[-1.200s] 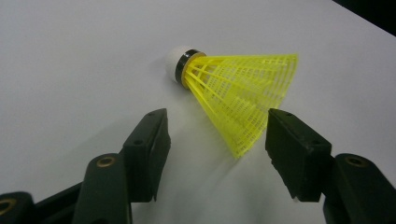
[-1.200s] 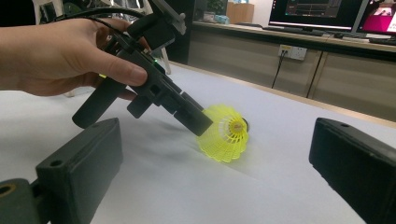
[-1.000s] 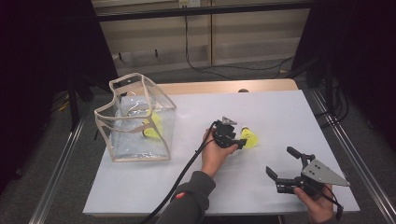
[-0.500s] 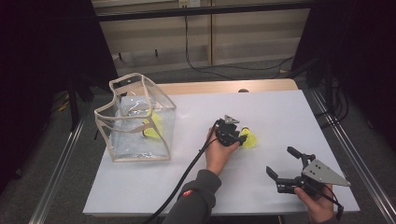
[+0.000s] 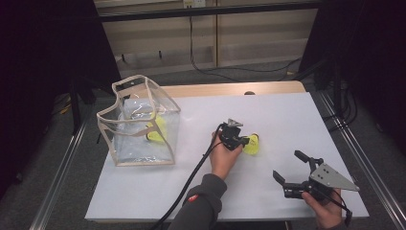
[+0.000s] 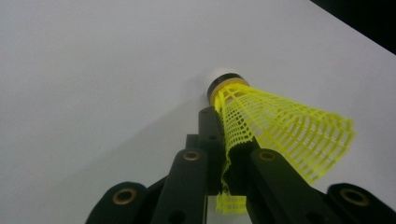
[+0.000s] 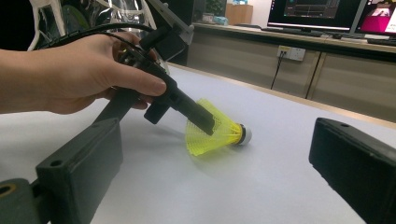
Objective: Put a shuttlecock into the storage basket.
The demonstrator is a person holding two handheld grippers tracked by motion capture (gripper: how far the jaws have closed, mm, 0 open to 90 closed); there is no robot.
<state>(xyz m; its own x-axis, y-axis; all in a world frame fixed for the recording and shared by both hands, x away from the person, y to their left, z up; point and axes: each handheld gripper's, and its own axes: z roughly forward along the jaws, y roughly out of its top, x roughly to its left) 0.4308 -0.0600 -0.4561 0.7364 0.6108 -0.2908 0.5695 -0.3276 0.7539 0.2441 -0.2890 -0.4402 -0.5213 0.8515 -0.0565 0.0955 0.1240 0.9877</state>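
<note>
Left gripper view has the left gripper point(image 6: 227, 158) clamped on the yellow shuttlecock point(image 6: 280, 126) skirt (just closed), right of the clear bag point(image 5: 139, 122); right gripper point(image 5: 298, 168) hangs open nearby.

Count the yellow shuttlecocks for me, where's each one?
2: one shuttlecock on the table, its skirt pinched in the left gripper; one inside the clear bag. Others may hide behind the bag's glare.

Dim room w/ beige cabinets point(image 5: 249, 33), lit monitors point(image 7: 317, 14), grey floor point(image 5: 57, 158).
</note>
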